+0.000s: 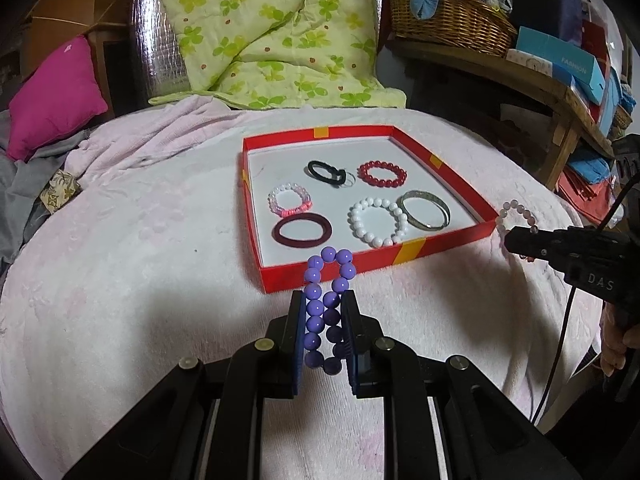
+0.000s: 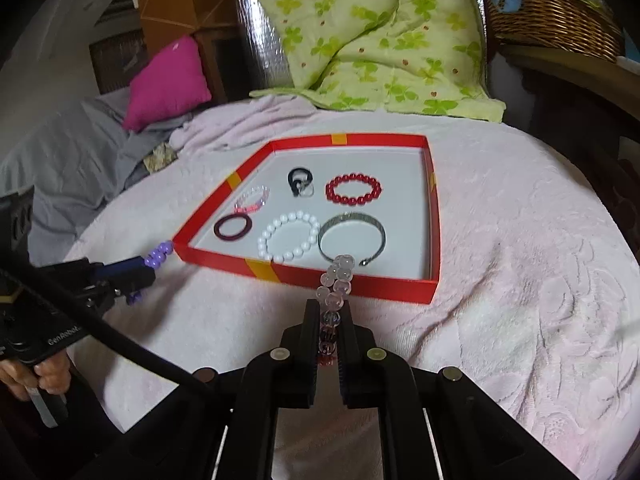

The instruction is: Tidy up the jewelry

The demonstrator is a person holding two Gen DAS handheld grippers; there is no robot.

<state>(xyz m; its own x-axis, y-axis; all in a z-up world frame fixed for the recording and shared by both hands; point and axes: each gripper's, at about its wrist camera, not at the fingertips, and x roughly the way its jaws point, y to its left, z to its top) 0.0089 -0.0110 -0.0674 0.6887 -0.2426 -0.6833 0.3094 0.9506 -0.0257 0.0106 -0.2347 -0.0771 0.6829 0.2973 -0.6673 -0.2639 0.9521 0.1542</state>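
Left wrist view: the left gripper [image 1: 323,312] is pointing level at the red tray's [image 1: 276,276] near wall, clamping the purple bead bracelet [image 1: 326,308].

Right wrist view: the right gripper [image 2: 329,320] is pinching the pale pink bead bracelet [image 2: 338,278], reaching over the tray's near rim.

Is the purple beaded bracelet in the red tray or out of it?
Out: the purple beaded bracelet is clamped in the left gripper, short of the red tray.

A pink blanket [image 1: 140,280] covers the bed. At 12 o'clock lies a green floral quilt [image 1: 272,32], at 10 a magenta pillow [image 1: 56,96] over grey cloth [image 1: 24,184]. At 1 o'clock a wicker basket [image 1: 448,20] sits beside a blue box [image 1: 560,60].
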